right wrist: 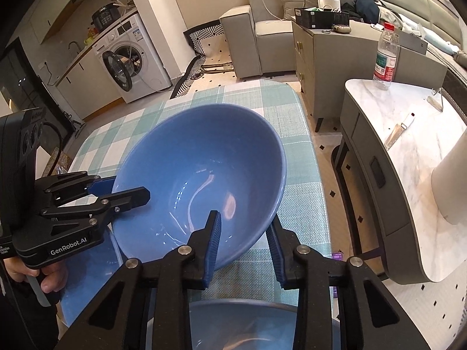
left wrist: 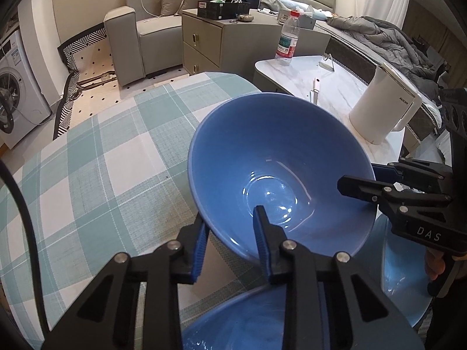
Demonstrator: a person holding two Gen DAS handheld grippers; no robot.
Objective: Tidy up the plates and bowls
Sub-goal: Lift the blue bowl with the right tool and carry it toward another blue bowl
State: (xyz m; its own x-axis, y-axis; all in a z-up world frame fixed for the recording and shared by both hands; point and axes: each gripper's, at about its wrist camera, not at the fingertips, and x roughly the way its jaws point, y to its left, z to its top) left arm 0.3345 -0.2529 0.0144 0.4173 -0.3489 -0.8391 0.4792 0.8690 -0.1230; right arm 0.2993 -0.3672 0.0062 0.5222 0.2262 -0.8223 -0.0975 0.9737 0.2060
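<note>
A blue bowl [left wrist: 280,172] is held tilted above the checked tablecloth [left wrist: 96,175]. It also shows in the right wrist view [right wrist: 198,180]. My left gripper [left wrist: 232,242] is shut on its near left rim, one finger inside and one outside. My right gripper [right wrist: 243,242] is shut on the opposite rim in the same way; it also shows in the left wrist view [left wrist: 362,185]. The left gripper shows in the right wrist view [right wrist: 122,192]. A second blue dish [left wrist: 242,320] lies below the held bowl, also seen in the right wrist view [right wrist: 242,323]. A pale blue plate [left wrist: 405,277] lies at the right.
A marble side table [right wrist: 408,134] stands to the right with a white kettle [left wrist: 385,108], a water bottle [left wrist: 287,38] and a knife [right wrist: 398,131]. A grey cabinet [left wrist: 210,43], an armchair [left wrist: 140,29] and a washing machine [right wrist: 131,55] stand beyond the table.
</note>
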